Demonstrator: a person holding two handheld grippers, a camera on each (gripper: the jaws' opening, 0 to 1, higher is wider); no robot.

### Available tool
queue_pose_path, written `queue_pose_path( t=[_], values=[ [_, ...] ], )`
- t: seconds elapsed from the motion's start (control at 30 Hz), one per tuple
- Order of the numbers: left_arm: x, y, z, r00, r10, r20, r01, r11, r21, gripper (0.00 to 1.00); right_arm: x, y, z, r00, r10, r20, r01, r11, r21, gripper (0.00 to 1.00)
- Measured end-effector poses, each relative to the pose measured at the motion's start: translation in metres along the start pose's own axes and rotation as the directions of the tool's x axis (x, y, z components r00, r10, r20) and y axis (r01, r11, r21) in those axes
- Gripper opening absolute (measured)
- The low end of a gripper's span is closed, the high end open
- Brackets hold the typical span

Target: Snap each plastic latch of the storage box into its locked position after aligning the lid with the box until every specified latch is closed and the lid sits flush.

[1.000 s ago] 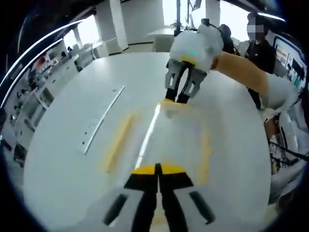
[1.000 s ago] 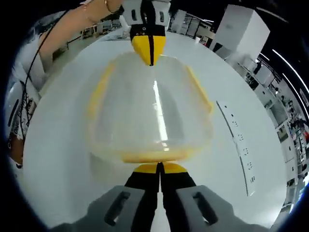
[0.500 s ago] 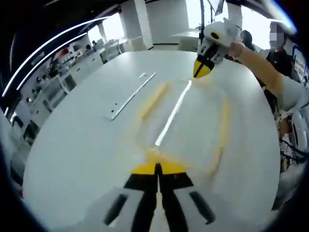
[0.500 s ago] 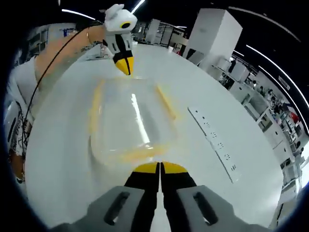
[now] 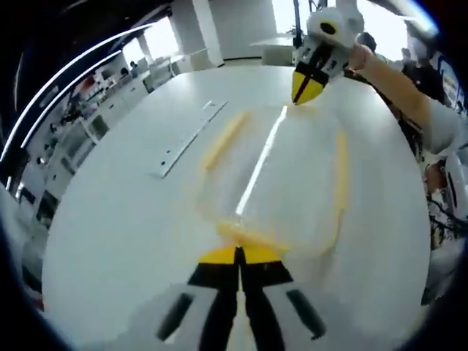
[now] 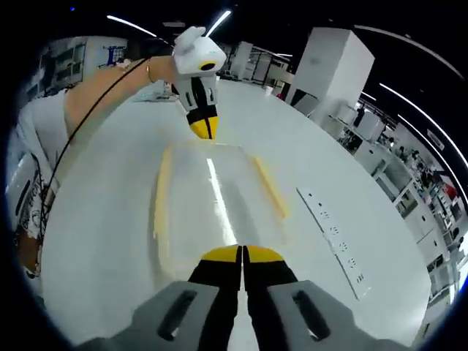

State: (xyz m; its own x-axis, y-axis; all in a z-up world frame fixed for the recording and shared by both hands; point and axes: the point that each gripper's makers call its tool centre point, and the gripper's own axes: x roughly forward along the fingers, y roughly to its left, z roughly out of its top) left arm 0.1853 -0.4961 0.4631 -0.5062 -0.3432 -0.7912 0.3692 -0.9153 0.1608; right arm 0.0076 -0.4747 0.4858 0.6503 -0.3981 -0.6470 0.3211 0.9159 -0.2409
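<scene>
A clear plastic storage box with its lid on lies flat on the white table. Yellow latch strips run along its long sides and its near end. My left gripper is shut, its yellow tips touching that near end. At the far end my right gripper is shut too, tips down on the box's edge. From the other side, the box stretches between my right gripper and my left gripper, with a yellow latch along one side.
A white power strip lies on the table beside the box, also seen as the power strip. A person's arm reaches in behind the left gripper. Desks and a white pillar stand beyond the table.
Both views have swung and tilted with the hands. In the right gripper view the box's near end has come up against my shut tips. Both grippers stay shut at the box's ends.
</scene>
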Motion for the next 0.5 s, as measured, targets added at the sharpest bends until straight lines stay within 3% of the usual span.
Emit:
queue_pose_path(
  t=[0.1, 0.23, 0.5],
  values=[
    [0.004, 0.0, -0.001, 1.0, 0.005, -0.018, -0.005, 1.0, 0.022, 0.0, 0.007, 0.004, 0.003, 1.0, 0.022, -0.006, -0.022, 1.0, -0.006, 0.0],
    [0.004, 0.002, 0.001, 1.0, -0.002, 0.003, 0.001, 1.0, 0.029, 0.0, 0.009, 0.006, 0.006, 0.998, 0.055, -0.024, -0.054, 0.998, 0.039, 0.0],
    [-0.014, 0.012, -0.001, 0.999, 0.029, 0.036, -0.031, 0.997, 0.069, 0.0, 0.009, 0.012, 0.007, 0.991, 0.062, -0.115, -0.058, 0.997, 0.041, 0.0]
  ],
)
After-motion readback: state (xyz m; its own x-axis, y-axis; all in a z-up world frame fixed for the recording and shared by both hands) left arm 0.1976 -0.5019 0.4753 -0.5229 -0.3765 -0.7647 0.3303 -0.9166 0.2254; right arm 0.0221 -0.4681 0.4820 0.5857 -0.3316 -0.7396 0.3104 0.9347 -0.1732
